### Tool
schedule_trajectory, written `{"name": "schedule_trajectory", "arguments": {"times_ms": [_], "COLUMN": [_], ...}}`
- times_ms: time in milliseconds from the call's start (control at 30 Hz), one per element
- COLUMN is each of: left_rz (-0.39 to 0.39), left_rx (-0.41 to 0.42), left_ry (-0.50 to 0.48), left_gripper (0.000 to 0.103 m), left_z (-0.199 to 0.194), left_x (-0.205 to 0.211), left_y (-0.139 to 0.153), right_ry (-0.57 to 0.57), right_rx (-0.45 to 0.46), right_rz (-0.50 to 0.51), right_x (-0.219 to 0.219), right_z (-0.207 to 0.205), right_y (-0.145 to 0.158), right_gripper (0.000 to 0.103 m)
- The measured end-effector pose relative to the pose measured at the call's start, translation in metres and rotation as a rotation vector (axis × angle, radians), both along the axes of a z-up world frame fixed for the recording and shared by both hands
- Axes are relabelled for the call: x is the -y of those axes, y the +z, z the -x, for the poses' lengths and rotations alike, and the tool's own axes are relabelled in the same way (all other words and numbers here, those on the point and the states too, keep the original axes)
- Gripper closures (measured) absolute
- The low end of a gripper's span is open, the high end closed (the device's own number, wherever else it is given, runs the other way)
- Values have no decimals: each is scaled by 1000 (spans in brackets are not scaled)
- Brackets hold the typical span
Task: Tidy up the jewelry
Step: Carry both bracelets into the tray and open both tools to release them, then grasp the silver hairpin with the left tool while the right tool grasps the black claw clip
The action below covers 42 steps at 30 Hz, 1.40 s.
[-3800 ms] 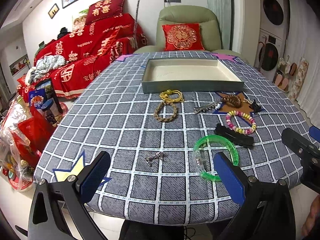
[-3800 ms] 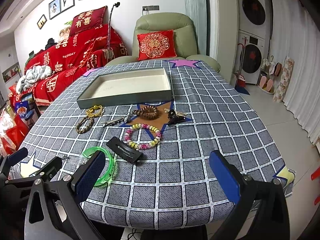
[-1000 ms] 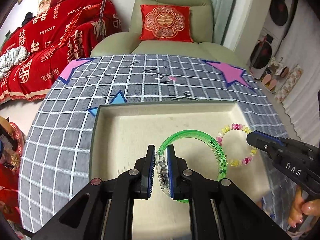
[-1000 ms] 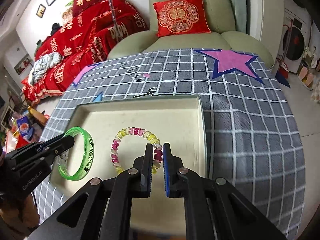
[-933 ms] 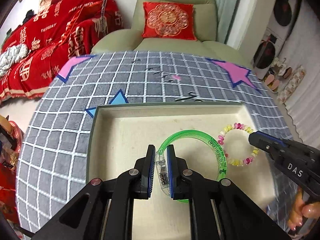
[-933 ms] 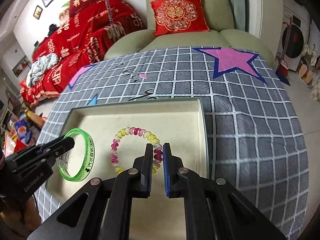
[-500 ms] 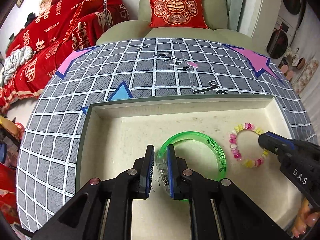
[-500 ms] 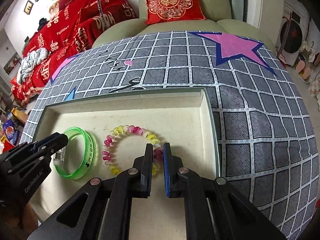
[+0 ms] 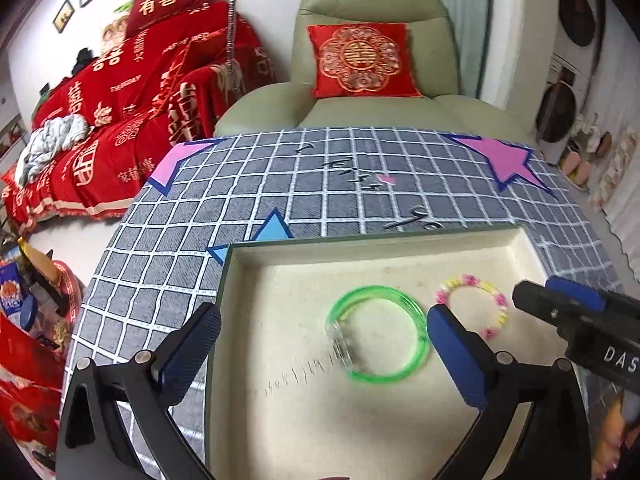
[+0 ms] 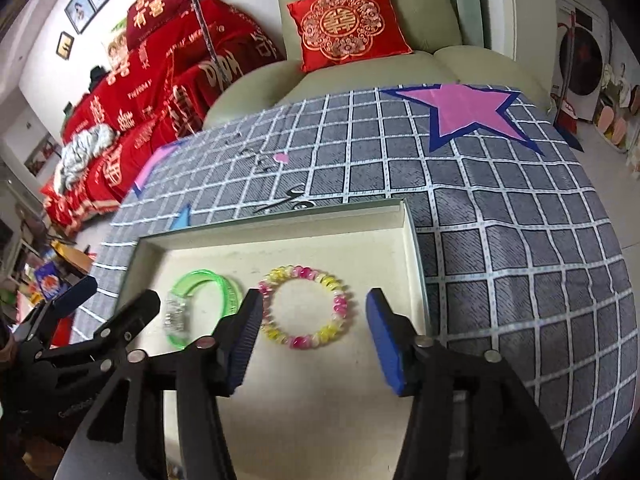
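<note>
Both jaws have just opened: left gripper (image 9: 322, 332) off green plastic bangle (image 9: 378, 334), right gripper (image 10: 314, 338) off pink-yellow beaded bracelet (image 10: 306, 306), both flat in cream shallow tray (image 9: 400, 242); lift straight up

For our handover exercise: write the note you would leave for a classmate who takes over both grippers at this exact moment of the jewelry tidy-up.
Left gripper: jaws have just been opening, now wide open, holding nothing; the green bangle lies between them on the tray floor.
Right gripper: jaws have just been opening, now open; the pink and yellow bead bracelet lies released between them.
Both pieces lie side by side in the tray, bangle to the left.
Done: these two pieces are in the tray.
Left: any other jewelry is out of view; look along the table's near side.
</note>
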<state>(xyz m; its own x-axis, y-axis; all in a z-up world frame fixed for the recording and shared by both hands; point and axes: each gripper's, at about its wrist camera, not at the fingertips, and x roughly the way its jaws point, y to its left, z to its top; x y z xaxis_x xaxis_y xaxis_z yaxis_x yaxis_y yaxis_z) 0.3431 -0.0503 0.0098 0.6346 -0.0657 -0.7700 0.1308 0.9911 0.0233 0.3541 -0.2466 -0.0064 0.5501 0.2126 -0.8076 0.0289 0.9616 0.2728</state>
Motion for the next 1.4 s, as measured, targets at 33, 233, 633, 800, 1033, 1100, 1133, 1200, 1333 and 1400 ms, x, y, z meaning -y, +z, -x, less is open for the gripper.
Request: {"name": "schedule_trajectory", "arguments": {"times_ms": [33,233,633,800,1033,1100,1133,1200,1333,1400], "left_rz": [1,8,-37,-39,-72,-71,-70,-69,-81,-94], "left_rx": [7,63,16,-24,-22,-26,-30,-38,-46,-55], "left_ry": [-5,-55,-152,-187,-288,-303,-310,-321,-341,-353], "left_gripper": [0,0,0,0,0,0,0,0,0,4], "left_z": [5,47,140,161,180,181,181,181,181,180], "left_x": [0,-5,-2,2,23,27,30,33,40,42], "left_y": [4,27,0,-14,-27,-29,-31,-34,-39,-42], "right_ry": [-2,-8,-23,-26,-6,-1,1,8,23,35], "right_rx": [5,39,15,-23,-66,-78,-81,-83,-75,-71], "right_rz": [-6,-55,-110,-50,23,40,46,62,89,100], "right_x": [1,10,41,48,51,50,49,46,38,34], "right_z": [4,38,124,157,193,199,200,203,203,203], "right_y": [4,27,35,22,-1,-8,-10,-14,-17,-19], "right_gripper": [40,22,20,20,20,20,20,20,20,24]}}
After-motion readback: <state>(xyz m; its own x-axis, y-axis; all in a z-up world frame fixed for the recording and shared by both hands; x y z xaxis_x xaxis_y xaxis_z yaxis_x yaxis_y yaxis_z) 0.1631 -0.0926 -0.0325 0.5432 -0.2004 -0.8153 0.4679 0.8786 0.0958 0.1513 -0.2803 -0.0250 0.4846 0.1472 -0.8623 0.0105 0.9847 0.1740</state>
